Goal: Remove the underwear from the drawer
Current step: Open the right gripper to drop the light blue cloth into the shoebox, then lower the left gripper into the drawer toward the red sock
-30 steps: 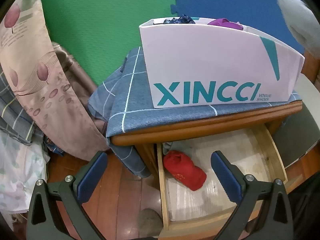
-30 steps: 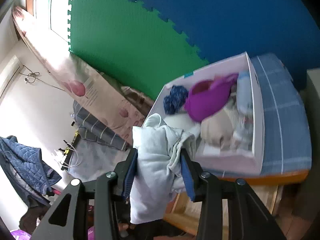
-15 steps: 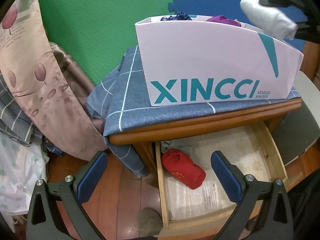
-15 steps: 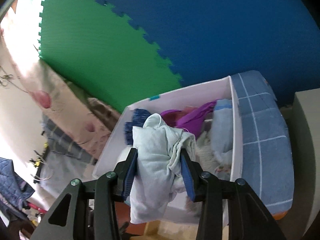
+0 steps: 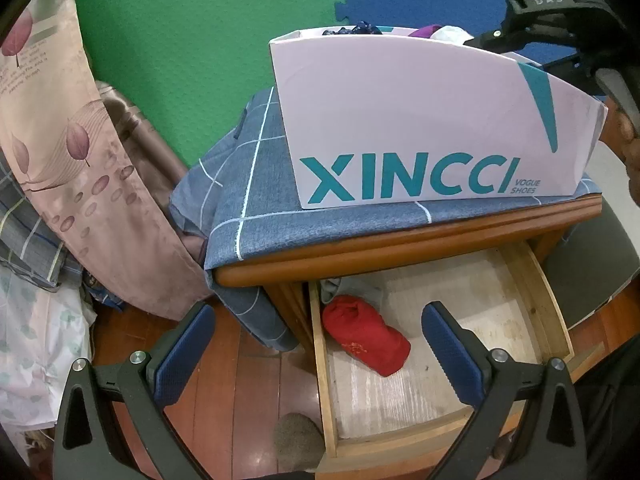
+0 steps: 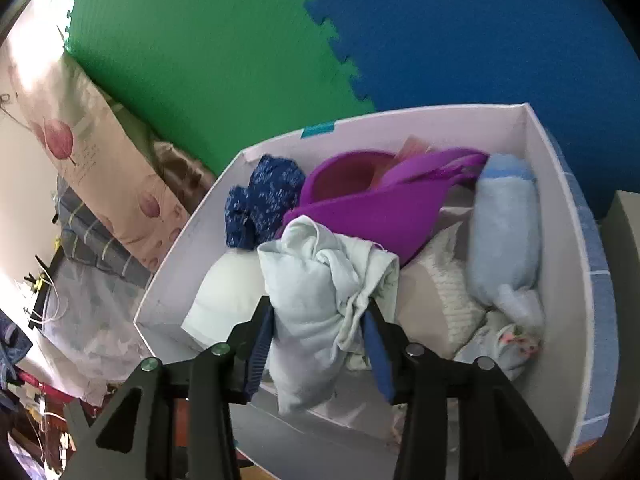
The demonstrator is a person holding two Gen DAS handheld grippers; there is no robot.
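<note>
My right gripper [image 6: 318, 308] holds a pale, bunched piece of underwear [image 6: 324, 292] low over the white shoe box [image 6: 560, 240]. Its jaws are opening, with the cloth still pressed between the pads. The box holds a purple garment [image 6: 380, 208], a dark blue spotted one [image 6: 264, 200] and a light blue roll [image 6: 500, 232]. In the left wrist view the pale underwear [image 5: 452, 34] peeks over the box [image 5: 420, 120]. My left gripper [image 5: 318, 320] hangs open above the pulled-out wooden drawer [image 5: 536, 320]. A red garment [image 5: 364, 336] lies at the drawer's left.
A blue checked cloth [image 5: 260, 208] covers the nightstand under the box and droops off its left side. Pink patterned bedding [image 5: 80, 160] leans at the left. Wooden floor [image 5: 232, 380] lies below. A greyish cloth [image 5: 340, 284] sits at the drawer's back left corner.
My right gripper has carried the pale underwear in over the box and lower, until it hangs just above the clothes inside. The left gripper has stayed still and open.
</note>
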